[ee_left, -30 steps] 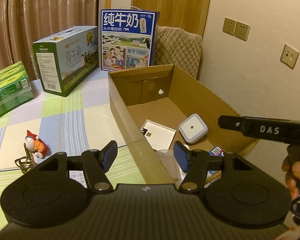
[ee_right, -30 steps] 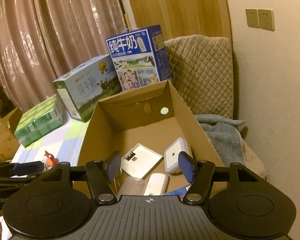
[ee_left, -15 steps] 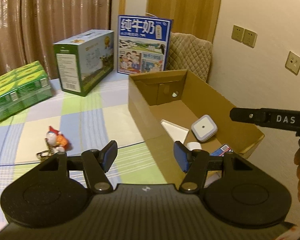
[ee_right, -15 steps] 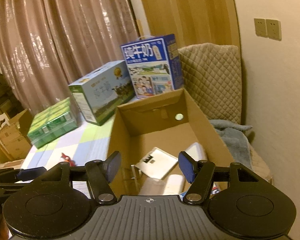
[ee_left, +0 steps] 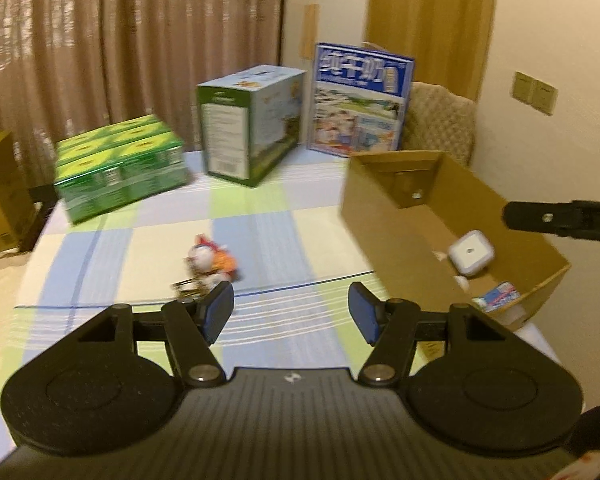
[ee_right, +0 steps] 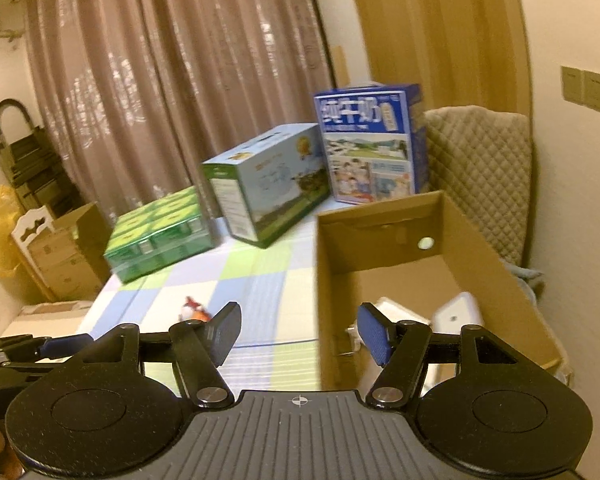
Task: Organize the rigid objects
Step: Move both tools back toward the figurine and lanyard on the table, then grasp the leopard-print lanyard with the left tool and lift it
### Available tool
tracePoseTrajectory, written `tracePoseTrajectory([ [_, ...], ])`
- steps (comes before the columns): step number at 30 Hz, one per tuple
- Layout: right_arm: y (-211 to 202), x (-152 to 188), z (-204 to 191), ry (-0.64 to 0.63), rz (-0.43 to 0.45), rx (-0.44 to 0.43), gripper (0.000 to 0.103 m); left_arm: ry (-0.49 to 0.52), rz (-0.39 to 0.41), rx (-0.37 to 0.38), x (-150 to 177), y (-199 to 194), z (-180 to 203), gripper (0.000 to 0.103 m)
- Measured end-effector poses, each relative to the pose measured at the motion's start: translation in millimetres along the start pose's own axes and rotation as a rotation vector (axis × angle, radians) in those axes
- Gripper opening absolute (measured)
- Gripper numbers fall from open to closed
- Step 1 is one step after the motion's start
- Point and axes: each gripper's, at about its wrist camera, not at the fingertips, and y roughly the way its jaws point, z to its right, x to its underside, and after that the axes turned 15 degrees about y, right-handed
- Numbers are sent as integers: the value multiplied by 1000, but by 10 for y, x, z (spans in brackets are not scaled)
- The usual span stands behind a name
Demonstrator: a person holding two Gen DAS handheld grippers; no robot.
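A small toy figure on a keychain [ee_left: 210,264] lies on the checked tablecloth, just beyond the left fingertip of my left gripper [ee_left: 291,314]. That gripper's jaws are opening, with nothing between them. The open cardboard box [ee_left: 380,208] stands to the right and holds a white square device [ee_left: 471,257] and a blue packet [ee_left: 498,296]. My right gripper [ee_right: 300,334] is open and empty, astride the box's near left wall [ee_right: 340,264]. The toy [ee_right: 194,310] shows past its left finger. One right finger [ee_left: 560,220] reaches over the box.
At the back of the table stand a green pack of cartons [ee_left: 120,168], a green-and-white carton box [ee_left: 252,120] and a blue milk box [ee_left: 360,100]. A quilted chair back [ee_left: 440,124] is behind the box. Cardboard boxes [ee_right: 64,248] sit off the table's left.
Both grippers have drawn back and swung left, away from the box. The box has slid to the right in both views, and the toy now sits nearer the left gripper's fingertips.
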Motion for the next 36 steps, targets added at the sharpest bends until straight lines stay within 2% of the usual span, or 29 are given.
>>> tracePoseTrajectory([
  [10, 294, 291, -435, -53, -59, -53, 62, -61, -50, -112, 444, -27, -677, 59],
  [16, 525, 446, -559, -97, -90, -62, 62, -82, -71, -130, 611, 142, -912, 59],
  [24, 1019, 696, -581, -134, -147, -74, 62, -64, -73, -91, 751, 648, -1024, 59],
  [28, 1309, 804, -567, -159, -163, -67, 62, -97, -72, -81, 803, 968, -1094, 60],
  [30, 1448, 841, -549, -168, -167, -58, 62, -121, -67, -86, 815, 1125, -1127, 65],
  [36, 1861, 924, -468, -188, -183, -48, 62, -173, -56, -75, 763, 1555, -1131, 65],
])
